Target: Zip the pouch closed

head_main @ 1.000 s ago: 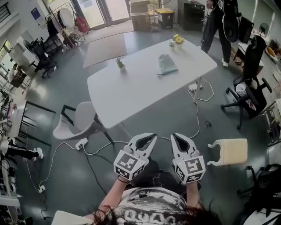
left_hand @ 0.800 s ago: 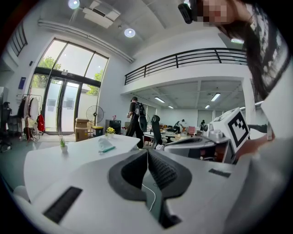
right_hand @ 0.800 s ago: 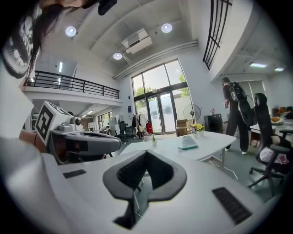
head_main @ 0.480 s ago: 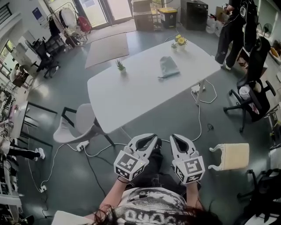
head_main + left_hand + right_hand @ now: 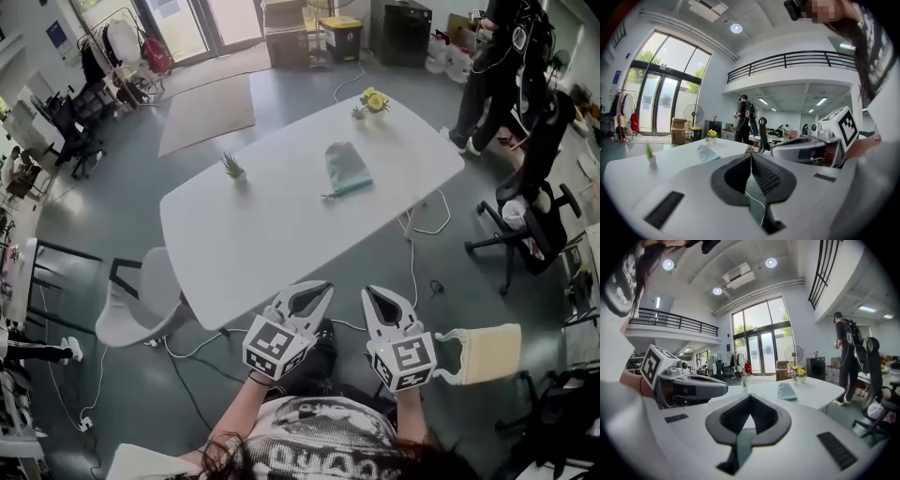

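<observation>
Since the earlier frame, the surface (image 5: 253, 234) has been brought nearer to both grippers in the head view. The left gripper (image 5: 322, 291) and right gripper (image 5: 372, 293) are held side by side by the surface's near edge, jaws closed together and empty. The pouch (image 5: 345, 167) is located on the surface's far half, well apart from both grippers.
</observation>
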The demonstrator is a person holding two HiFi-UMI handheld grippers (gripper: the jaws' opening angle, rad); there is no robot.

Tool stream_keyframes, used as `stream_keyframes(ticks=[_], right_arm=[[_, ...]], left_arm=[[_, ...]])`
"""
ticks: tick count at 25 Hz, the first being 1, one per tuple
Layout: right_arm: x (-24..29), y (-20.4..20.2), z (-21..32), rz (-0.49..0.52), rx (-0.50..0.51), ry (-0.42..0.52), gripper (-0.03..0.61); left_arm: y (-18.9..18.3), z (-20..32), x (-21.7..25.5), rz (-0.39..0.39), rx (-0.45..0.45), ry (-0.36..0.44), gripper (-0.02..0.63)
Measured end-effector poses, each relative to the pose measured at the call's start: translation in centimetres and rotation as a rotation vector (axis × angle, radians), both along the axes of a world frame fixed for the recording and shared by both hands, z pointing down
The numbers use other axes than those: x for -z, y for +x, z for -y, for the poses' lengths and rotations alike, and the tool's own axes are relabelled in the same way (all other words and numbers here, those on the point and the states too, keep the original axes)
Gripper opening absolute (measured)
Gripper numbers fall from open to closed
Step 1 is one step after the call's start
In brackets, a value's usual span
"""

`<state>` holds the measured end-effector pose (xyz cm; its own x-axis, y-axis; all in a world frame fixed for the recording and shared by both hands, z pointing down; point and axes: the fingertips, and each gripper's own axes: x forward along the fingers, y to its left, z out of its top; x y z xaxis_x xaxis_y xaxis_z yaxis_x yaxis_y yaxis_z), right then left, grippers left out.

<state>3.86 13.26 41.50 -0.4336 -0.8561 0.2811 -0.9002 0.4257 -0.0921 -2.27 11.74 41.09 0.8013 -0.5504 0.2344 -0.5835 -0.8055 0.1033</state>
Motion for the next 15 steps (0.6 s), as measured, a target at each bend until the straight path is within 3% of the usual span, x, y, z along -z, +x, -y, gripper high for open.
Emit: stream_keyframes(ticks=[7, 15], right_arm=[[-0.4, 1.1, 8.8, -0.003, -0.046, -0.037, -0.002], [-1.3, 0.5, 15.0, -0.045, -0.058, -0.074, -0.002]], left_arm=[[0.9, 9.6, 0.0, 0.000, -0.036, -0.013, 0.014], [0.5, 15.9, -2.2, -0.014, -0.058, -0.065, 0.014]])
